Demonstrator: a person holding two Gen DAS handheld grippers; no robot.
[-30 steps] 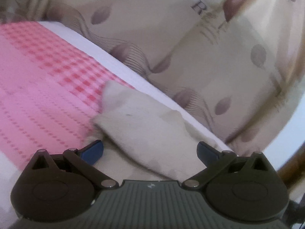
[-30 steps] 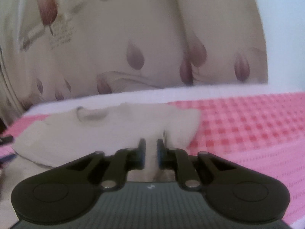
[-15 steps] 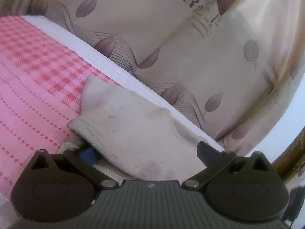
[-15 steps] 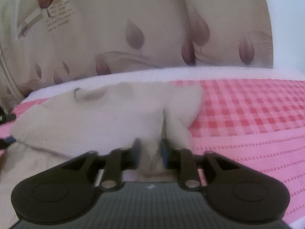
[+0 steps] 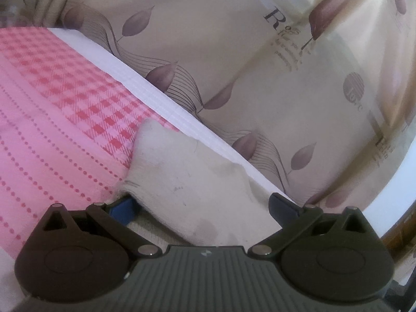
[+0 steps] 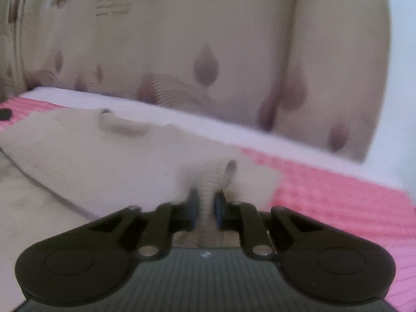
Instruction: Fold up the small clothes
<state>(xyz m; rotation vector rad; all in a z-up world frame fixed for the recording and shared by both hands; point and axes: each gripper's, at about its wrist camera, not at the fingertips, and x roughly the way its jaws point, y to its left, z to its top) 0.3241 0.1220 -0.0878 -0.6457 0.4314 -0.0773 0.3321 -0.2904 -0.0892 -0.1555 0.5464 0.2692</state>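
A small cream knitted garment point(image 5: 187, 179) lies on a pink bed cover point(image 5: 52, 130), near its far edge. My left gripper point(image 5: 202, 205) is open, its fingers spread either side of a folded sleeve, the left fingertip point(image 5: 122, 205) tucked under the sleeve's cuff. In the right wrist view the same garment point(image 6: 91, 150) spreads to the left, neckline up. My right gripper point(image 6: 206, 208) is shut on a ribbed fold of the garment, pinched upright between the pads.
A beige curtain with leaf prints point(image 5: 234, 65) hangs right behind the bed. A white mattress edge point(image 5: 161, 98) runs between cover and curtain. A wooden frame point(image 5: 400, 236) shows at the right. Pink checked cover point(image 6: 338, 200) extends to the right.
My right gripper has closed on a fold of the garment and lifted it. My left gripper has slid forward so its left finger sits under the sleeve cuff.
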